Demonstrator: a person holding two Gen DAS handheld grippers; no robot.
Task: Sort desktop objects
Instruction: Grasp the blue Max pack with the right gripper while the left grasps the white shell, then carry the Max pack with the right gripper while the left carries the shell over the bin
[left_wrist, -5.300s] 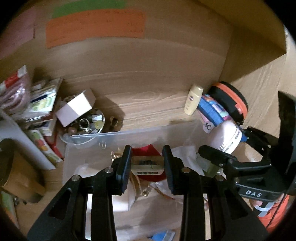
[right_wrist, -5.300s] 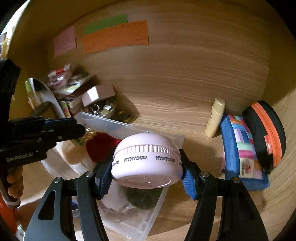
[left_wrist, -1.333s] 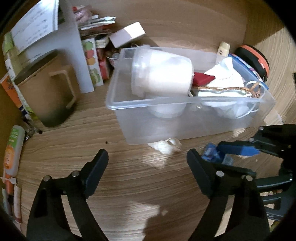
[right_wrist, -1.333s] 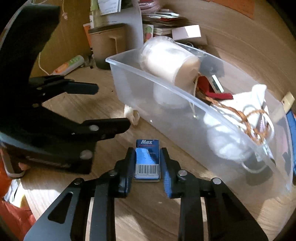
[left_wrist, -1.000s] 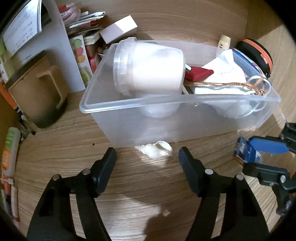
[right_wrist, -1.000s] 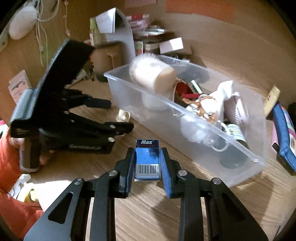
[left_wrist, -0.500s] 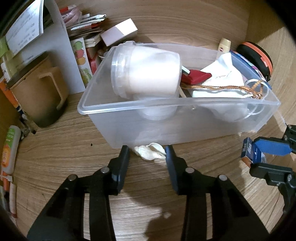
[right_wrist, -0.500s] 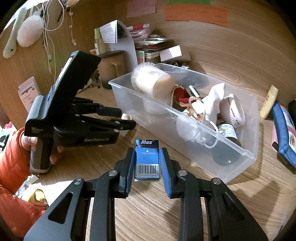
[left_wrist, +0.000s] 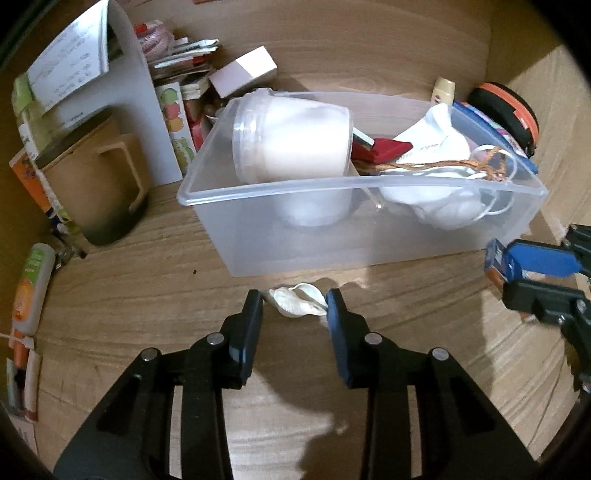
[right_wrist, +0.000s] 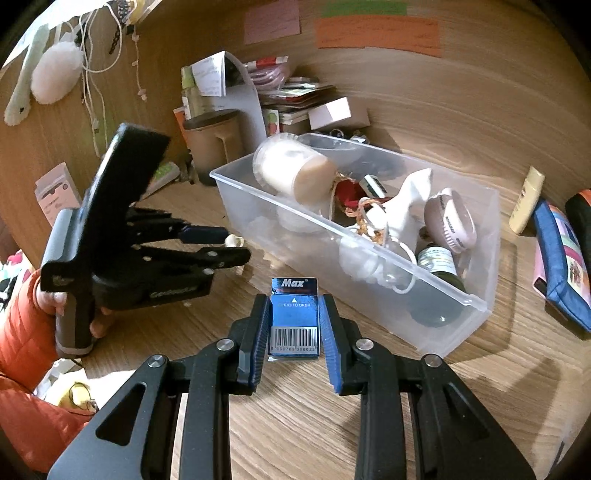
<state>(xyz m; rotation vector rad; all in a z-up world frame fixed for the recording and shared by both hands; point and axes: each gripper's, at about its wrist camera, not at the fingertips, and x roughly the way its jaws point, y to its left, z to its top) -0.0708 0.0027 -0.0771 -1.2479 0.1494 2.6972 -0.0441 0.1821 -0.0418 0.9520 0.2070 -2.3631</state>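
Seashell (left_wrist: 298, 300) on desk (left_wrist: 147, 295) before bin (left_wrist: 365, 192)

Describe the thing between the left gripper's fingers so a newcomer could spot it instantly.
Find the clear plastic bin on the wooden desk. Just in front of its near wall lies a small white seashell, with the left gripper closing around it. It is ridged and the only loose item there.

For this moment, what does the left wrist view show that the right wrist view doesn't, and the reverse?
Only the left wrist view shows the whole white seashell on the desk between the closing left gripper, and the orange-rimmed case.

Only the right wrist view shows the barcode face of the blue Max box, the dark bottle in the bin, and the wall notes.

Both show the clear bin, the white tub and the right gripper.
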